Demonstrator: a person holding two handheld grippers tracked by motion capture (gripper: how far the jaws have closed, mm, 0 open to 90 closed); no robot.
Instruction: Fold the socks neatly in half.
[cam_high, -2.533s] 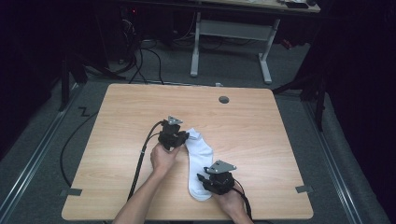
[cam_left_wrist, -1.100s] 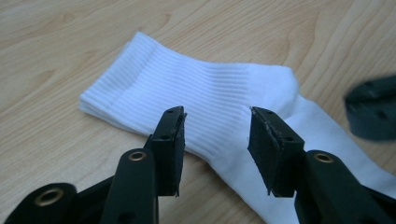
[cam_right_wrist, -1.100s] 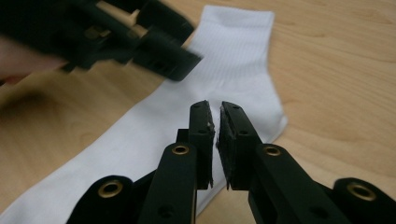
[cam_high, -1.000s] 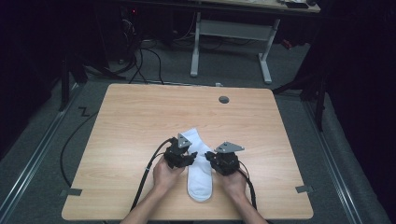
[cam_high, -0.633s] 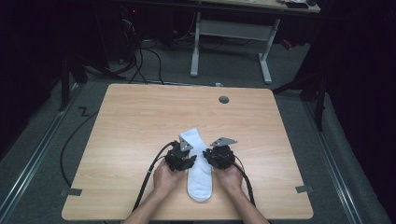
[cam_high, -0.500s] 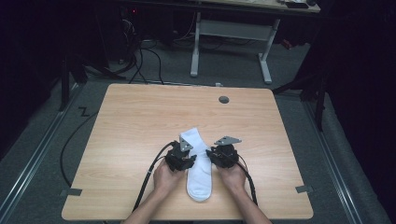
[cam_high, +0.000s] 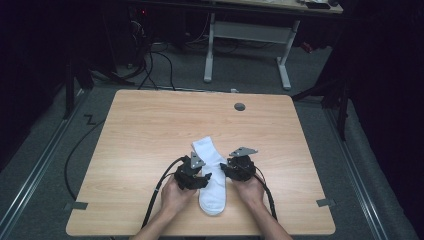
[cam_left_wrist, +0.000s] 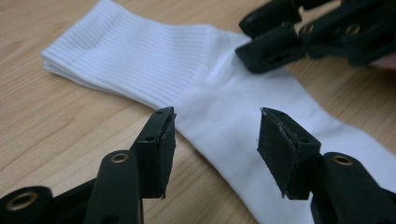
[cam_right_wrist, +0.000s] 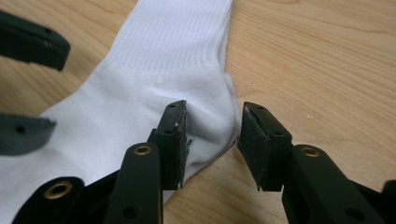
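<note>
A white sock (cam_high: 212, 172) lies flat on the wooden table (cam_high: 150, 130), cuff away from me, toe near the front edge. My left gripper (cam_high: 204, 178) sits at the sock's left side and my right gripper (cam_high: 226, 172) at its right. In the left gripper view the left gripper (cam_left_wrist: 215, 144) is open, its jaws just widened, straddling the sock's (cam_left_wrist: 224, 112) edge without pressing it. The right gripper (cam_right_wrist: 212, 135) is open too, its jaws just parted, the sock's (cam_right_wrist: 154, 79) heel edge loose between them.
A round grommet hole (cam_high: 240, 106) sits near the table's far edge. Black cables (cam_high: 155, 195) trail from the grippers over the front edge. Tape marks (cam_high: 325, 202) lie at the front corners. A white desk frame (cam_high: 250, 35) stands beyond the table.
Both hands have come to the sock's middle, one on each side, and slid slightly toward the front edge. The sock, bent before, now lies straight.
</note>
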